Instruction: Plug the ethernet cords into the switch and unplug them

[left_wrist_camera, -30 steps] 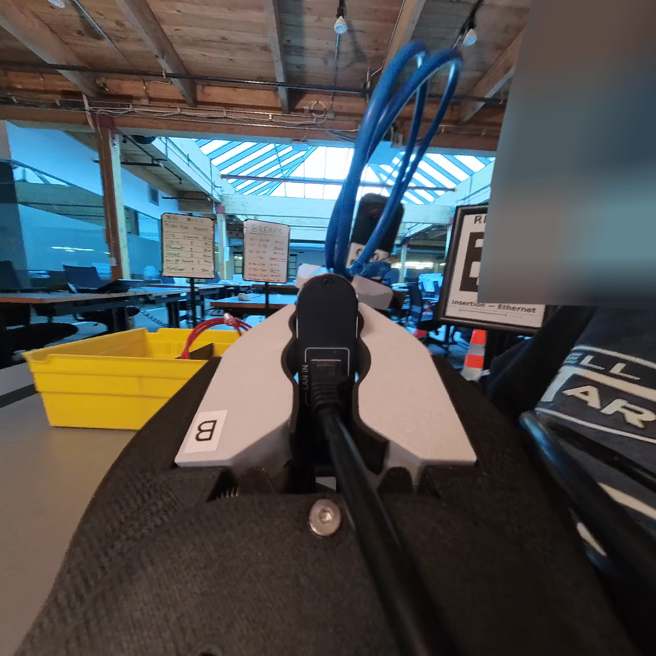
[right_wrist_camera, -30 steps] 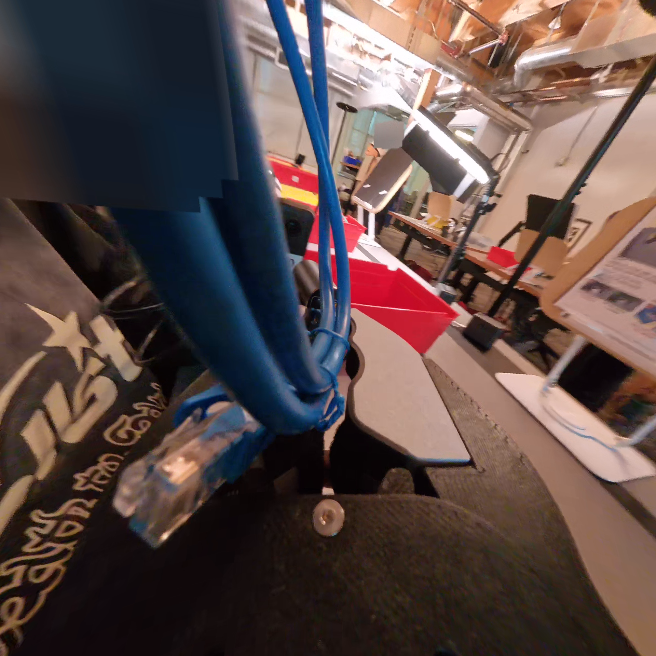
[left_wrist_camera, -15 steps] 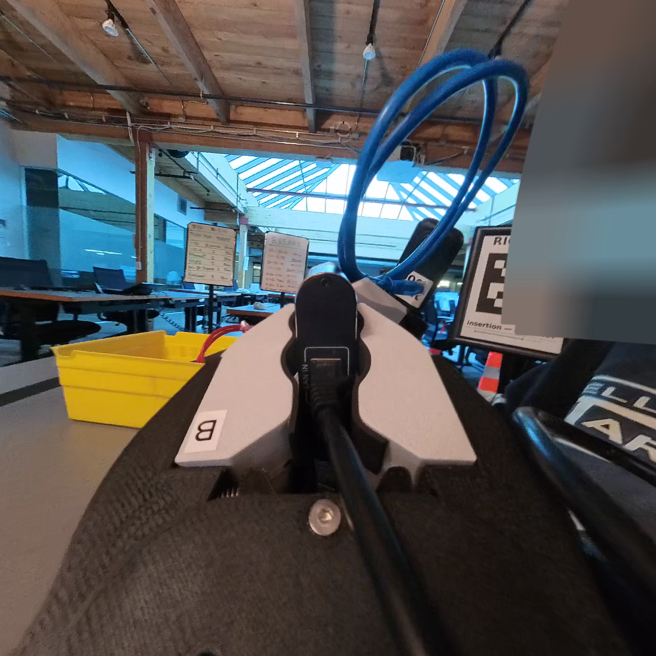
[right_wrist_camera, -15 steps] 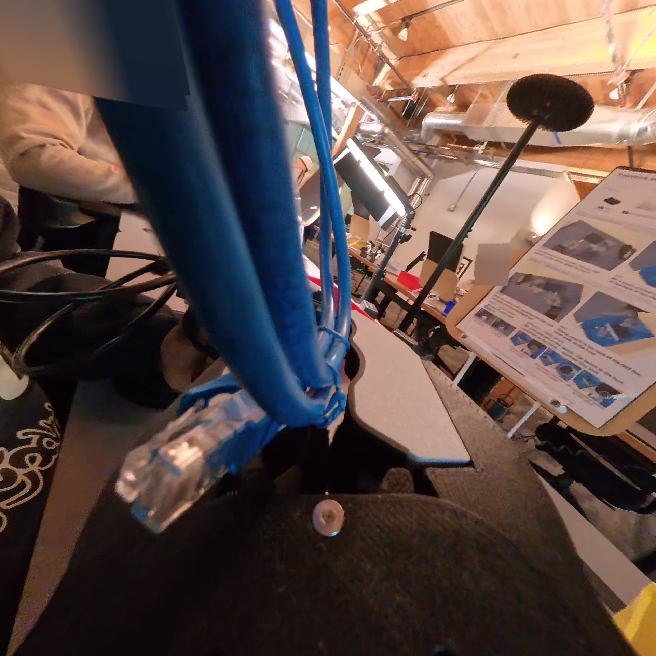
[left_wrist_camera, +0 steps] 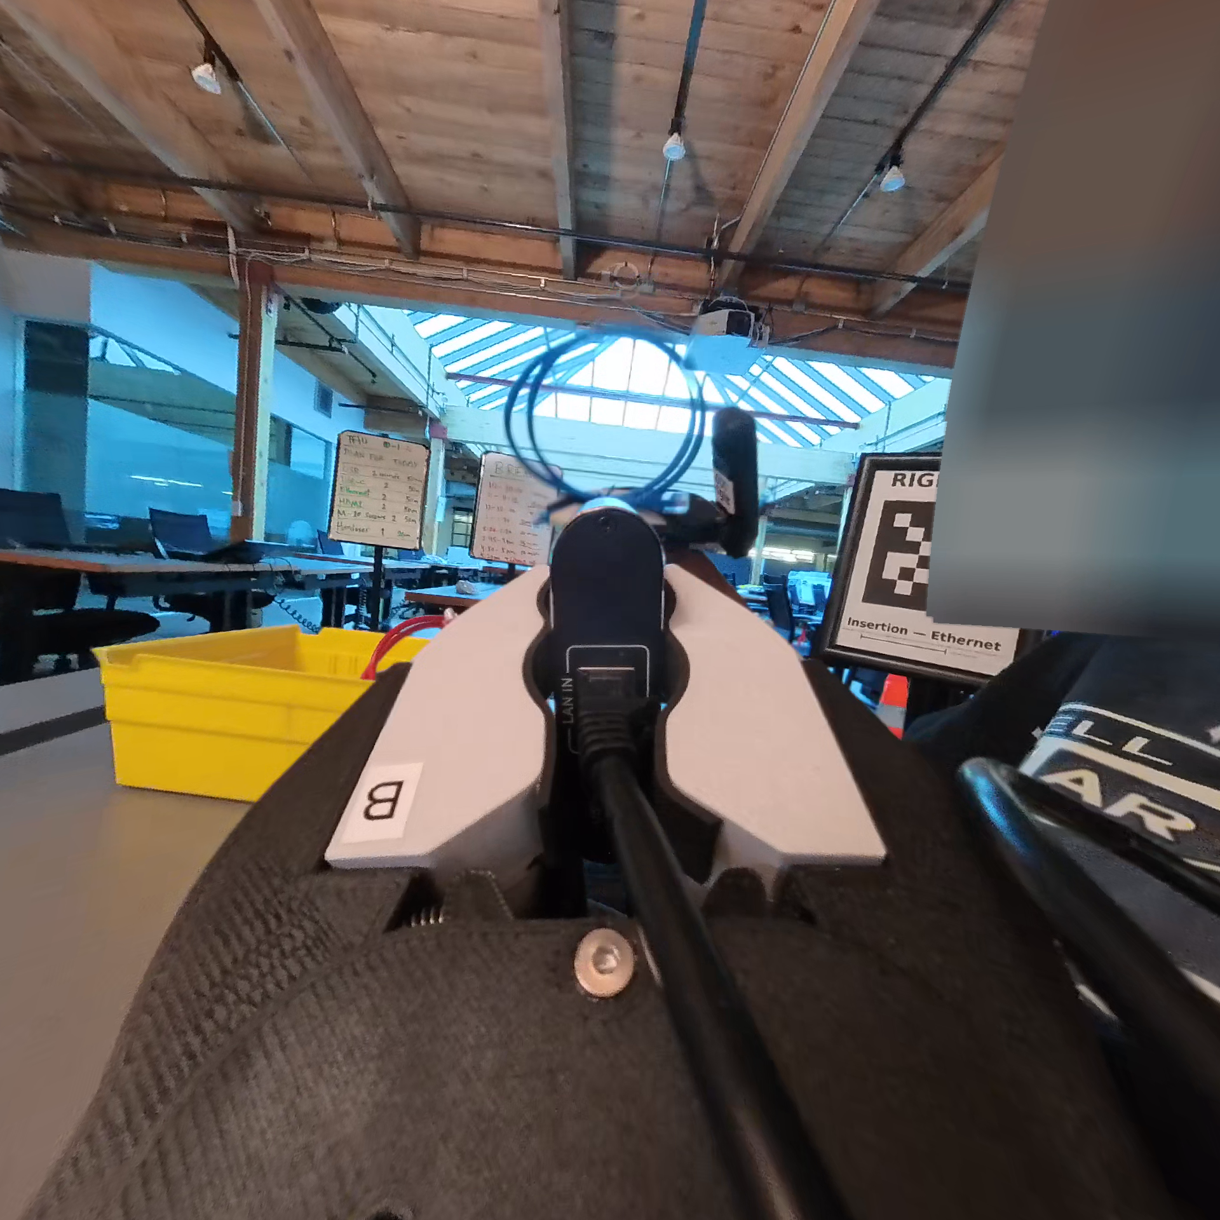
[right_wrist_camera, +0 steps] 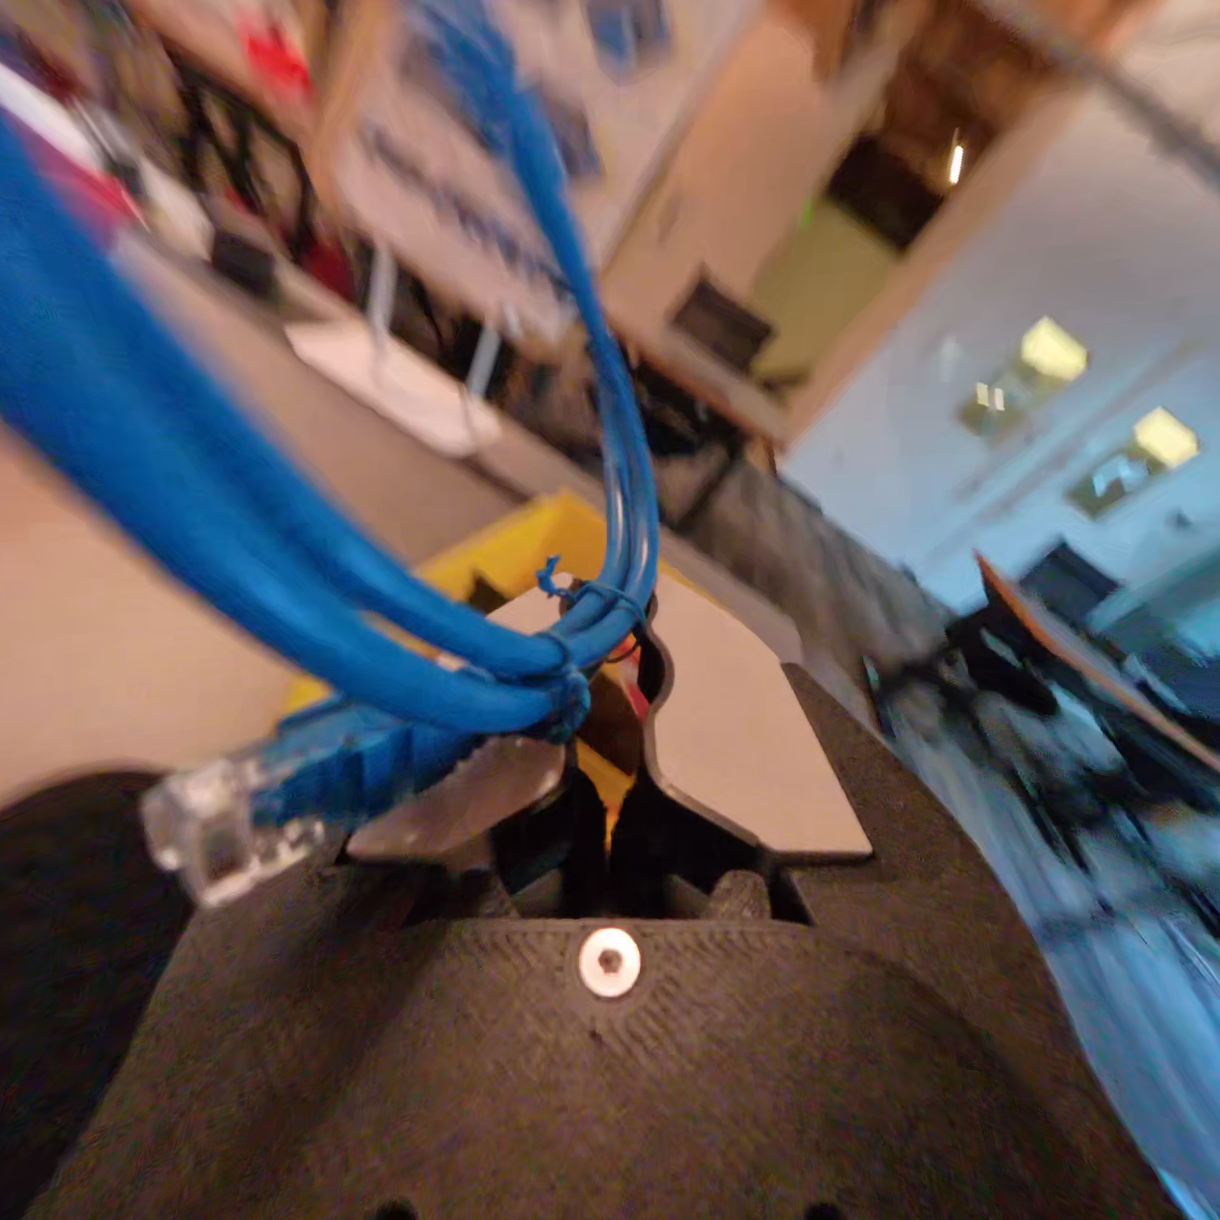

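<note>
Left hand-held gripper: both grey fingers are clamped on a black switch, which stands upright between them. A black cord is plugged into the port on the switch's near face and runs back toward the camera. To the left, a yellow bin sits on the grey tabletop, with a red cord inside it. Farther off, past the switch, the right hand-held gripper carries a coiled blue cord that loops up above it.

Right hand-held gripper, wrist view badly blurred: its fingers are pinched on the tied bundle of the blue cord near their tips. The cord's clear plug hangs free at the left, near the camera. The bin's yellow corner lies just beyond the fingertips.
</note>
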Tool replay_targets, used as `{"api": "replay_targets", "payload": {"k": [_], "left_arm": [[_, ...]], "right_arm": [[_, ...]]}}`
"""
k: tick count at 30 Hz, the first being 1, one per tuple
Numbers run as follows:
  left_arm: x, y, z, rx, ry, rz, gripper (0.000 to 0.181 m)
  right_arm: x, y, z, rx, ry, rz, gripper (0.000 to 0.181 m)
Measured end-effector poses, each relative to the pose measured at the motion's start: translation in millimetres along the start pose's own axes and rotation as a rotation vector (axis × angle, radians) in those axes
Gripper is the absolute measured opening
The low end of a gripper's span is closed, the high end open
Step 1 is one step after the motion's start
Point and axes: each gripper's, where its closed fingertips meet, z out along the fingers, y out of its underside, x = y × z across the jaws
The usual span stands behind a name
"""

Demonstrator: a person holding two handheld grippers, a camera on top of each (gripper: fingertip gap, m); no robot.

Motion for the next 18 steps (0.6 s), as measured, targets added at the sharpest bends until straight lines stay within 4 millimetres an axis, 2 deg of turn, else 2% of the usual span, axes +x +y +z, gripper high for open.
{"api": "replay_targets", "payload": {"k": [2,4,8,11,15,18], "left_arm": [[0,-1,0,0.001,-0.003,0.007,0.027],[2,-2,0,0.007,0.008,-0.011,0.026],[1,2,1,-0.009,0.008,-0.035,0.027],[3,4,2,-0.025,0.017,-0.024,0.027],[3,6,2,-0.031,0.016,-0.028,0.027],[1,6,2,-0.030,0.009,-0.035,0.027]], "right_arm": [[7,42,-2,-0.254,0.010,-0.006,0.013],[1,74,-4,-0.437,-0.054,0.016,0.014],[-27,109,1,-0.586,-0.248,0.224,0.014],[-35,143,1,-0.732,-0.308,0.314,0.014],[-46,158,10,-0.734,-0.407,0.459,0.013],[-30,158,22,-0.666,-0.322,0.513,0.016]]}}
